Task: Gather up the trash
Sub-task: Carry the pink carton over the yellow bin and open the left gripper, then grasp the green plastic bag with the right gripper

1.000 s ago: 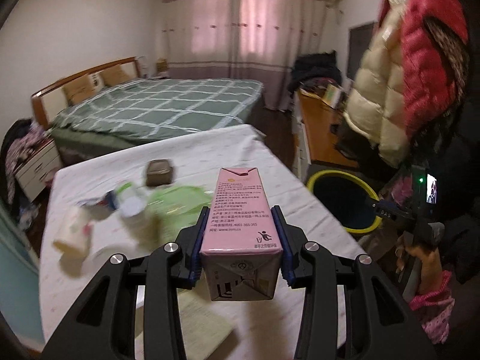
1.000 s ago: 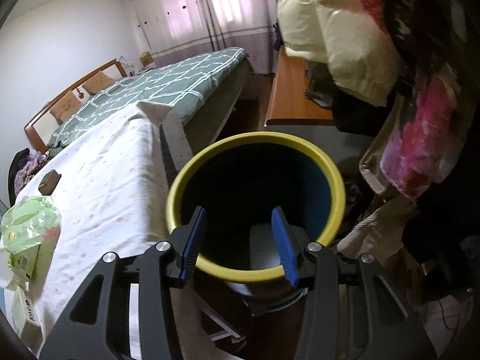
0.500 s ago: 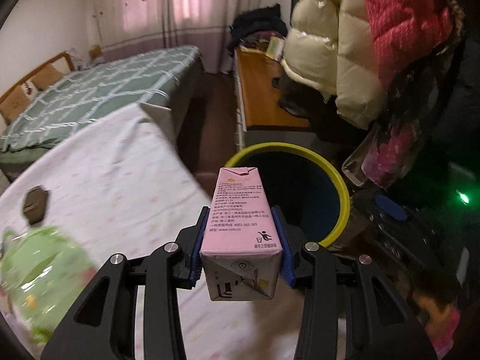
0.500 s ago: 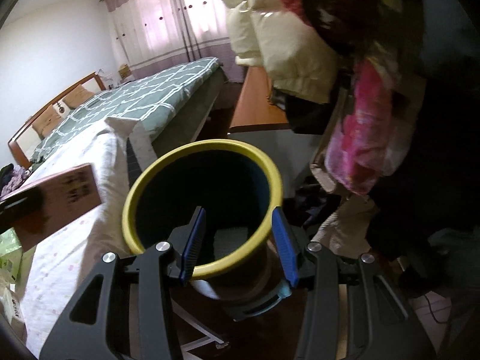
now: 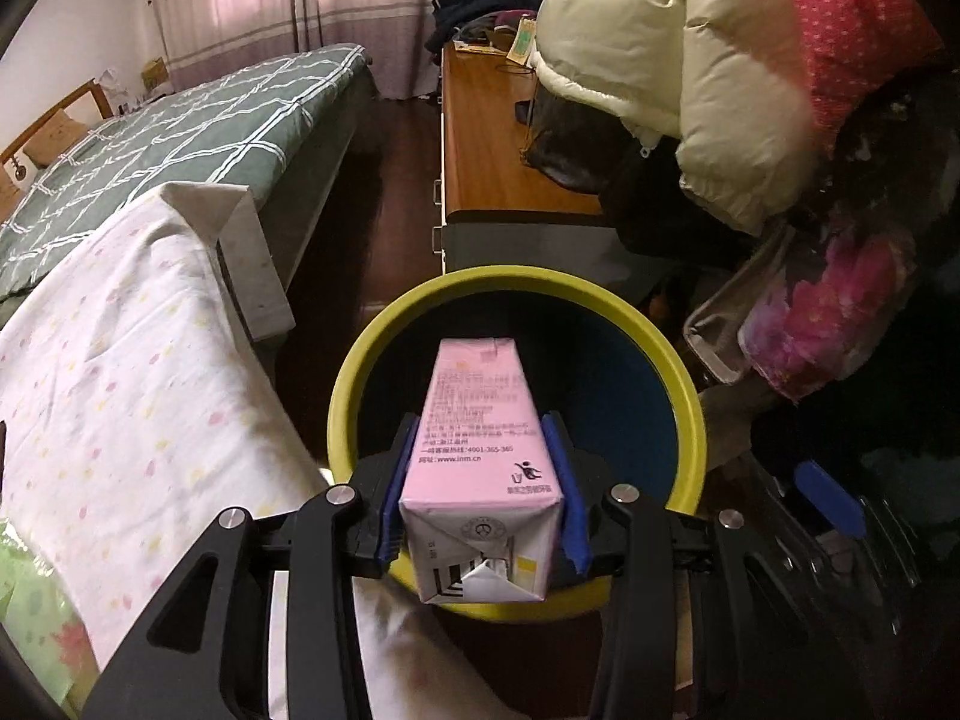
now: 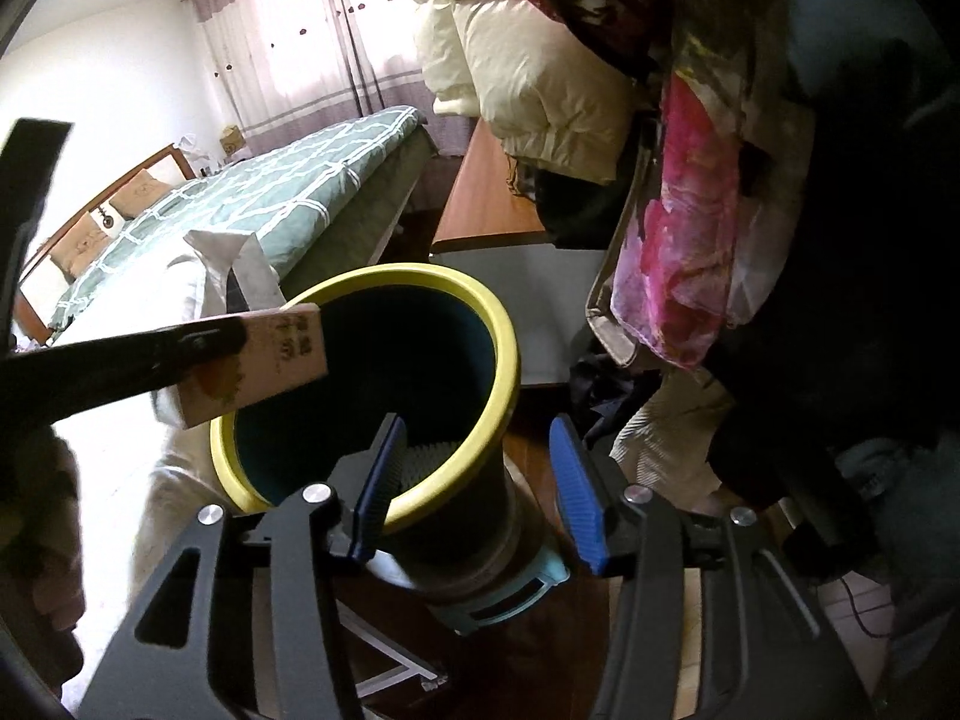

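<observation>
A pink drink carton (image 5: 480,420) sits between the blue pads of my left gripper (image 5: 482,450), directly above the mouth of the yellow-rimmed dark bin (image 5: 516,276). The jaws are opening, though the pads still touch the carton's sides. In the right wrist view the carton (image 6: 270,360) pokes over the bin's left rim (image 6: 504,348), with a black finger (image 6: 120,360) of the left gripper across it. My right gripper (image 6: 477,429) straddles the bin's near rim, one pad inside and one outside. Its jaws are opening wider and press on nothing.
A table with a white dotted cloth (image 5: 120,390) stands left of the bin, with a green packet (image 5: 30,630) at its near edge. Behind are a green checked bed (image 5: 180,120) and a wooden desk (image 5: 492,138). Puffy jackets (image 5: 690,90) hang close on the right.
My left gripper swung right and down from above the table to over the bin, carrying the carton, and came into the right wrist view. The right gripper's pads spread slightly and the bin shifted left.
</observation>
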The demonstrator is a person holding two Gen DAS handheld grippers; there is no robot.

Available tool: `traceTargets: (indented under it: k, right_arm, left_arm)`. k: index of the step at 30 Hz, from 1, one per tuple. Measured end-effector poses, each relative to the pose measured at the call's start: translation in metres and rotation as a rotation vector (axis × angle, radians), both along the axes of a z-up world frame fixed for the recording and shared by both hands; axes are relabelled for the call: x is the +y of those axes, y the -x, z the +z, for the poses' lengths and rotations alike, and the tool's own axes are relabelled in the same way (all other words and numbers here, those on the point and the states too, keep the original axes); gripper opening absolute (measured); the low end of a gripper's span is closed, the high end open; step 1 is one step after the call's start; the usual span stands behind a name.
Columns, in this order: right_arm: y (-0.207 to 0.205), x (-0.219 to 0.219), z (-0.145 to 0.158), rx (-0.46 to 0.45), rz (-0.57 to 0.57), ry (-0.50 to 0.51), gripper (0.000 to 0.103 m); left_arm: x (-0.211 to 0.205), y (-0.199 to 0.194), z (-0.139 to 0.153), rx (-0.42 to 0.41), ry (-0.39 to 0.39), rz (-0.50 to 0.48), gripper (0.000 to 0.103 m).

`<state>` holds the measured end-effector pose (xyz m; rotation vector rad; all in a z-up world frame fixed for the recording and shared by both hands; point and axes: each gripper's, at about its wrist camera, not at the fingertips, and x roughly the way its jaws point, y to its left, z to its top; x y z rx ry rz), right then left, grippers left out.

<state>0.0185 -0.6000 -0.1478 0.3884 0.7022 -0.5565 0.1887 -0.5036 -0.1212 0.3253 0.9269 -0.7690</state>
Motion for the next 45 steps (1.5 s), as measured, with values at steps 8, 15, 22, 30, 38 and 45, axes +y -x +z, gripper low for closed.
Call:
traceTargets:
  k: [8,15,22,30,38,45]
  right_arm:
    - [-0.003,0.019,0.004,-0.001,0.038,0.008,0.05]
    - [-0.021,0.06,0.01,-0.005,0.148,0.014,0.05]
    - [-0.049,0.125,0.021,-0.008,0.321,0.027,0.051]
    - [-0.087,0.227,0.041,-0.011,0.584,0.062,0.051]
    - [-0.109,0.326,0.063,-0.058,0.824,0.081,0.051]
    - [-0.141,0.377,0.061,-0.021,0.874,0.176,0.05]
  left_arm:
    - [0.054,0.024,0.045,-0.083,0.068,0.04,0.083]
    - [0.193,0.067,0.102,-0.21,0.137,0.17,0.094]
    - [0.337,0.084,0.112,-0.246,0.138,0.421,0.095]
    - [0.47,0.099,0.107,-0.269,0.148,0.687,0.095]
    - [0.517,0.106,0.103,-0.274,0.177,0.764,0.095]
    - [0.512,0.103,0.092,-0.244,0.18,0.747,0.095]
